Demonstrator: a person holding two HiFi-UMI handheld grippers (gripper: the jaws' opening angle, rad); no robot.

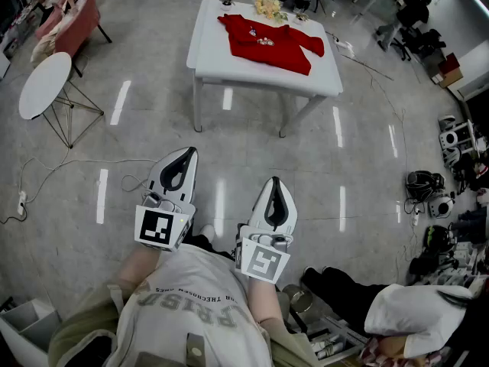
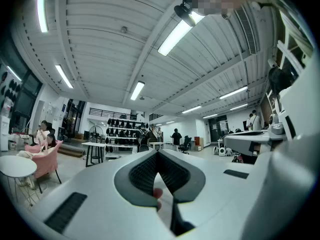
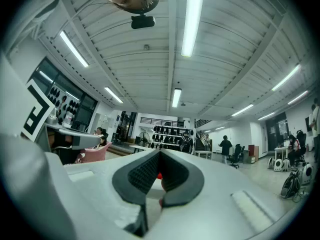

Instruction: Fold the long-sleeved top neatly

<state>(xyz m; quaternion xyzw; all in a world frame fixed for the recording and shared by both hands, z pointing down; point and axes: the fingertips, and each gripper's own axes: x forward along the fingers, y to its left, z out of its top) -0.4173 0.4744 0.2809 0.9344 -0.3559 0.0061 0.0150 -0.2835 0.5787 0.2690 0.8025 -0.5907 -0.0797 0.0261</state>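
A red long-sleeved top (image 1: 269,43) lies spread on a white table (image 1: 221,66) far ahead in the head view. Both grippers are held close to the person's chest, well short of the table. My left gripper (image 1: 183,159) is shut with nothing in it; in the left gripper view its tips (image 2: 158,154) meet and point level into the room. My right gripper (image 1: 276,187) is likewise shut and holds nothing, its tips (image 3: 160,154) together in the right gripper view. A sliver of red from the top (image 3: 159,175) shows through the jaws' gap.
A round white side table (image 1: 44,84) and a pink chair (image 1: 75,23) stand at the left. Cables trail over the grey floor (image 1: 229,167). Helmets and gear (image 1: 451,205) lie at the right. A bunch of pale flowers (image 1: 267,7) sits on the table's far edge.
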